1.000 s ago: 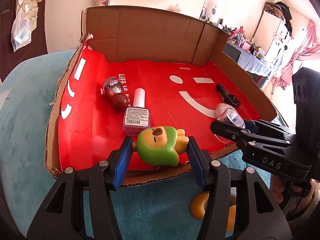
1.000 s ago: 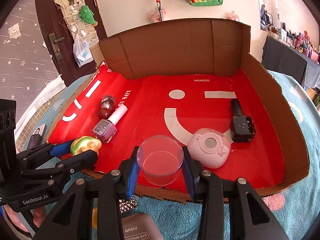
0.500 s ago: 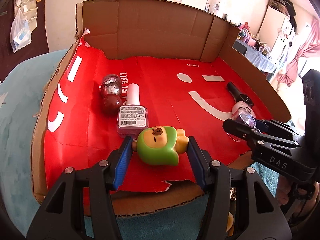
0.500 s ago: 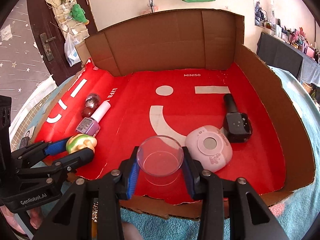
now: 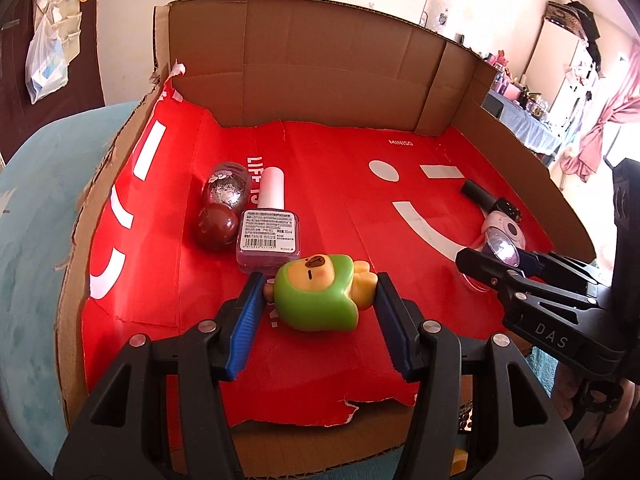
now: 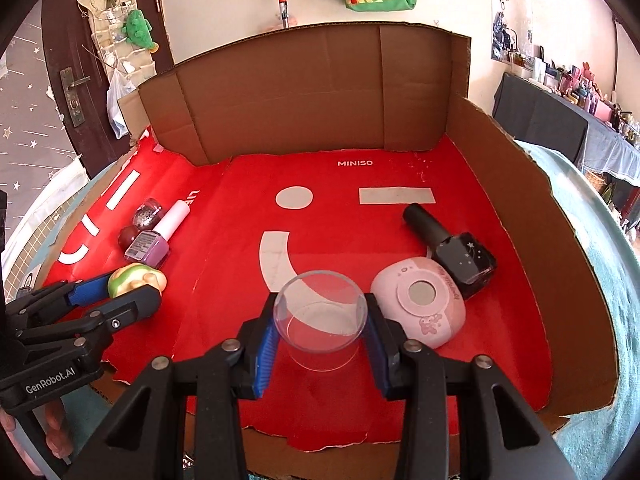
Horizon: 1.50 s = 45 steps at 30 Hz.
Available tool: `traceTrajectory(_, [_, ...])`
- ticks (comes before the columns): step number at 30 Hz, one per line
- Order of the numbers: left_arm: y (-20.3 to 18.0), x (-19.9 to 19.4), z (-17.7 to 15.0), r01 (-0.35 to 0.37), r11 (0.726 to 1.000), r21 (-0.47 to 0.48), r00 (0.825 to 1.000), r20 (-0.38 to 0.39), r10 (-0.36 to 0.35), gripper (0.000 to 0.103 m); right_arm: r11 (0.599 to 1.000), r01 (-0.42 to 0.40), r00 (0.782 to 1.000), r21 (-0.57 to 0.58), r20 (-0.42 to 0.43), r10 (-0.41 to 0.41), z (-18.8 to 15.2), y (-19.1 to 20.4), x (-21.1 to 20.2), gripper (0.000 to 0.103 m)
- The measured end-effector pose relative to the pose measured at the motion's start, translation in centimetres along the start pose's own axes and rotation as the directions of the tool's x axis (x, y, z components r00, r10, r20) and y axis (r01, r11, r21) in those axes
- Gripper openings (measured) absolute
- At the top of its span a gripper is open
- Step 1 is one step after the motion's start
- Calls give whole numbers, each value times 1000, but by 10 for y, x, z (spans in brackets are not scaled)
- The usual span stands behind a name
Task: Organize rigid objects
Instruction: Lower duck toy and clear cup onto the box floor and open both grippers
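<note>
My left gripper (image 5: pixel 318 300) is shut on a green and yellow toy figure (image 5: pixel 320 296), held low over the front left of the red-lined cardboard box (image 5: pixel 340 208). A clear plastic cup (image 6: pixel 320 316) sits between the blue pads of my right gripper (image 6: pixel 320 320), which is shut on it above the box's front middle. In the right wrist view the left gripper (image 6: pixel 116 288) shows at the left with the toy figure (image 6: pixel 136 278). In the left wrist view the right gripper (image 5: pixel 500 260) shows at the right with the cup (image 5: pixel 500 246).
Inside the box lie a purple nail polish bottle (image 5: pixel 272 232), a dark red ball (image 5: pixel 214 226), a glittery silver bottle (image 5: pixel 228 188), a pink toy camera (image 6: pixel 420 304) and a black nail polish bottle (image 6: pixel 452 248). Tall cardboard walls (image 6: pixel 312 96) close the back and right. Teal cloth (image 5: pixel 36 220) surrounds the box.
Both grippers have moved forward and a little down, from the box's front edge to over its red floor, carrying the toy figure and the cup. Neither grip has changed.
</note>
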<state>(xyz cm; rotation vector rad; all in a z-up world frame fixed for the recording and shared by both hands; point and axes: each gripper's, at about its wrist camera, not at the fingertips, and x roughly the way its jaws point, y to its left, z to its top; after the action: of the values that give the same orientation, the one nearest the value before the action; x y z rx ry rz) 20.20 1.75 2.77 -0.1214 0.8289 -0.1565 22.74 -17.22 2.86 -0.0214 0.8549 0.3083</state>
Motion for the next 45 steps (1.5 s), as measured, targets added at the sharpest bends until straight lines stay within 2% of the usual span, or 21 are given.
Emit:
traceTrajectory(28, [-1,-1,-2,-4,1000,7,1000,4,4,53,1000,-5,1000,8,-5,6,-1,0,3,42])
traceTrajectory(32, [-1,-5,-2,2,1000,5,1000,9,-2,66,1000,-11,1000,13,-4,11,-1,0,3,42])
traceTrajectory(36, [0,-10,-2,15,1000,2,1000,23,-15,73,1000,-11,1000,12,-4,11,-1,0,3,43])
traceTrajectory(40, [0,-12,-2,13,1000,5,999,30,-13,73,1000,-17,1000,13,-4,17,-2,1,3,45])
traceTrajectory(45, [-4,-18,-2,0,1000,16,999,47,-1,76,1000,-27,1000,11,-1,27,-5,3,-1,55])
